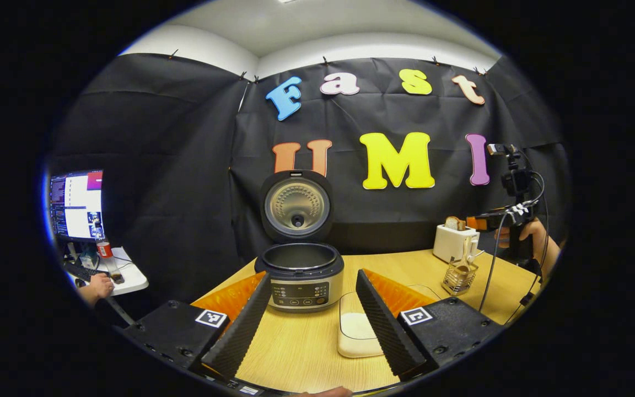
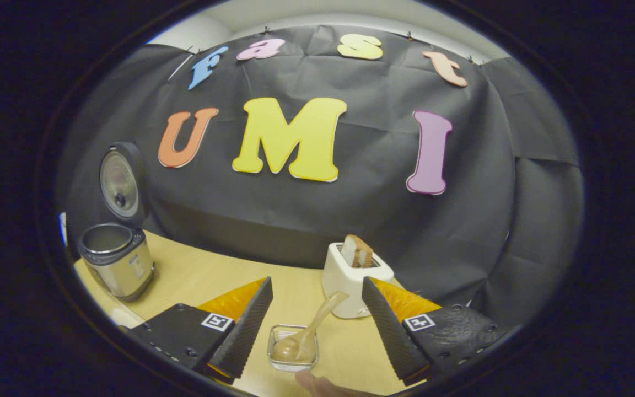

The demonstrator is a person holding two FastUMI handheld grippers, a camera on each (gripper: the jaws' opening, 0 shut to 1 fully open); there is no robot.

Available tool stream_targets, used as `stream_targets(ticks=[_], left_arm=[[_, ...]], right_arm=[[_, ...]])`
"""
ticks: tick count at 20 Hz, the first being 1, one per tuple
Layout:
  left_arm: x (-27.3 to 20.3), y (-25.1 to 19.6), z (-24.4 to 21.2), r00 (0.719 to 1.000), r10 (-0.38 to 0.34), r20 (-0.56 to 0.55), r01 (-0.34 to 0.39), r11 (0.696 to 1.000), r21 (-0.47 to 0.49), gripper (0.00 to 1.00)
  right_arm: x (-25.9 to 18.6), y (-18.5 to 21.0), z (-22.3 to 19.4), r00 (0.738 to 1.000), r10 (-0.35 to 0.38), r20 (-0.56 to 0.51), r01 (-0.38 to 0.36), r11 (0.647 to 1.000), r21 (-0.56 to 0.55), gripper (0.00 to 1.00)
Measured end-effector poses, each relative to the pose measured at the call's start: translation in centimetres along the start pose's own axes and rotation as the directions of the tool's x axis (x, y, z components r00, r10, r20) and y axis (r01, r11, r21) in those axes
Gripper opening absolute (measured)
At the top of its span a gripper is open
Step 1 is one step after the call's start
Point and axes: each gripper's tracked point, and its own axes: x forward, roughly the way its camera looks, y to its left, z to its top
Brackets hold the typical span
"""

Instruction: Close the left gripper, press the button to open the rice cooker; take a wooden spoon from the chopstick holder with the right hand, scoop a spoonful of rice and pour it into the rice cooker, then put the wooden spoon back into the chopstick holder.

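Spoon [image 2: 309, 331] leans bowl-down in the holder [image 2: 293, 347] on the tabletop [image 2: 218, 281] near the toaster [image 2: 353, 284], cooker [image 1: 302, 270] already open, so right tongs [image 2: 317, 325], wide like left tongs [image 1: 312, 320], should descend squarely astride its handle before pinching.

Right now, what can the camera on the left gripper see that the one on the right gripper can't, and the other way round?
The left gripper view has a lit computer monitor on a side desk, a shallow cream dish of rice on the table, and the right gripper held in a hand above the holder. The right gripper view looks down into the clear chopstick holder, showing the wooden spoon's bowl resting inside. Both share the open silver rice cooker, the white toaster with bread and the wooden table.
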Motion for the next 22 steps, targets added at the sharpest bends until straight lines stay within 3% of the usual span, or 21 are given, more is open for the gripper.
stream_targets(ticks=[4, 8, 16, 22], left_arm=[[1.4, 0.1, 0.4, 1.000, 0.003, 0.000, -0.003, 1.000, -0.007, 0.98], [4.1, 0.2, 2.4, 1.000, -0.028, -0.012, 0.028, 0.999, -0.018, 0.98], [11.1, 3.4, 13.0, 0.991, 0.035, 0.125, -0.047, 0.995, 0.093, 0.98], [17.1, 3.1, 20.5, 0.980, 0.022, 0.196, -0.029, 0.999, 0.033, 0.98]], right_arm=[[-2.9, 0.6, -1.5, 0.999, 0.039, -0.003, -0.038, 0.994, 0.104, 0.94], [-4.9, -0.2, -2.6, 0.997, 0.069, 0.035, -0.073, 0.988, 0.136, 0.96], [-10.1, -1.0, -3.1, 0.972, 0.223, 0.078, -0.233, 0.959, 0.164, 0.95], [-12.7, -2.0, -4.3, 0.956, 0.267, 0.124, -0.285, 0.945, 0.161, 0.95]])
